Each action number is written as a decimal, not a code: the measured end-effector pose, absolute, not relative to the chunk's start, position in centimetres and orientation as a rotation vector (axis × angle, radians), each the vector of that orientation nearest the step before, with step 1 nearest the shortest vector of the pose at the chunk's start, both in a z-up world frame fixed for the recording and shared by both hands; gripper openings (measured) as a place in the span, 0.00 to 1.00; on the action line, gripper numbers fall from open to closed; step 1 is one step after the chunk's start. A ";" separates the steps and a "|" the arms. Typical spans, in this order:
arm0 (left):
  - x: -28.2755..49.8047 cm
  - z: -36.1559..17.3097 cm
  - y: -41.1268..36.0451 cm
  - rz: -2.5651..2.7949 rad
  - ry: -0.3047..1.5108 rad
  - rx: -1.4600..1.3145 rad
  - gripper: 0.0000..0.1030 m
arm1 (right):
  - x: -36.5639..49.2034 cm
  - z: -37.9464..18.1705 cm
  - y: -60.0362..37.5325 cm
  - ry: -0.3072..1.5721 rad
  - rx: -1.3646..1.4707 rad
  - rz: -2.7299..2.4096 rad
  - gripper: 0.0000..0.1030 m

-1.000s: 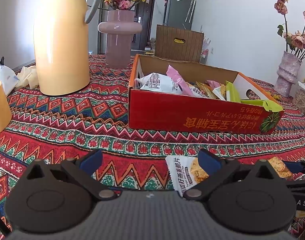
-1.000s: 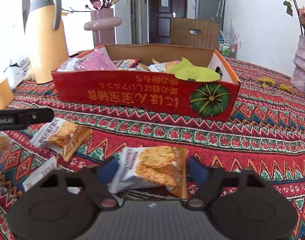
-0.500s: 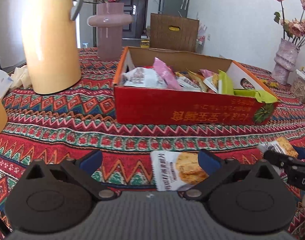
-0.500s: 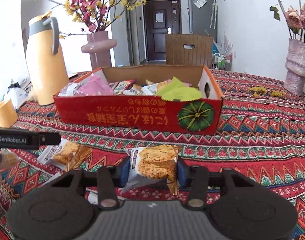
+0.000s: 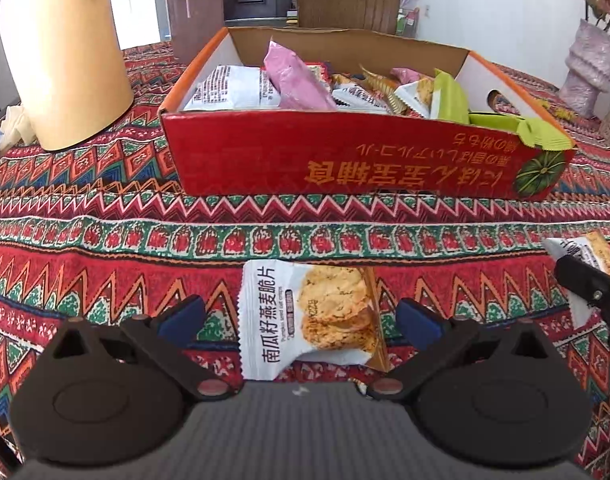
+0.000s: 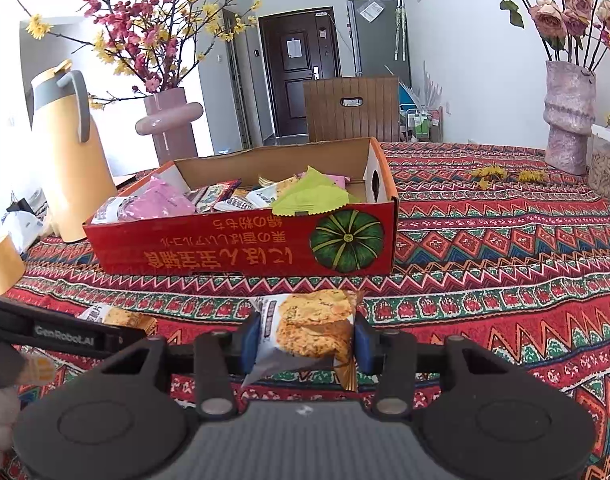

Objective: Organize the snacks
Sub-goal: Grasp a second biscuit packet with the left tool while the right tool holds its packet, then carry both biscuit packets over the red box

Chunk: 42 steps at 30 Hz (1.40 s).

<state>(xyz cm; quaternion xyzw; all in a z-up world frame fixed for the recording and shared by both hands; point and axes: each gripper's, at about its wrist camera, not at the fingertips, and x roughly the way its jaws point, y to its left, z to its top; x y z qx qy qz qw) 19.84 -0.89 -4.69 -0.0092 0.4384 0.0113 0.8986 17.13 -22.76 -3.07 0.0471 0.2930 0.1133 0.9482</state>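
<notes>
A red cardboard box [image 5: 345, 160] [image 6: 241, 248] holding several snack packets stands on the patterned tablecloth. In the left wrist view a white cracker packet [image 5: 313, 320] lies flat on the cloth between the spread fingers of my left gripper [image 5: 301, 320], which is open and does not touch it. My right gripper [image 6: 307, 340] is shut on a second cracker packet [image 6: 311, 328], held just above the cloth in front of the box. That gripper also shows at the right edge of the left wrist view, as the right gripper [image 5: 585, 284] with its packet [image 5: 585, 250].
A tall yellow thermos [image 6: 69, 152] and a pink vase [image 6: 169, 124] stand left of the box, with a paper cup [image 6: 1, 264] nearer. At the far right are a rose vase [image 6: 569, 120] and a jar [image 6: 609, 168]. A third packet [image 6: 117, 316] lies under the left gripper's arm [image 6: 65, 332].
My right gripper's fingers closed onto the cracker packet and raised it. My left gripper swung over and tilted down, so the packet on the cloth now lies centred between its fingers.
</notes>
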 end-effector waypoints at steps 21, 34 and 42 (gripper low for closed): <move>17.8 -3.8 -1.8 -0.007 0.825 -0.010 0.49 | 17.1 -2.7 -22.5 0.579 0.107 0.240 0.44; 17.0 0.0 -0.9 -0.018 0.664 -0.038 0.46 | 17.3 -0.8 -21.6 0.514 0.090 0.246 0.44; 18.0 4.2 -0.9 -0.013 0.533 -0.043 0.46 | 18.8 1.6 -20.9 0.431 0.064 0.241 0.44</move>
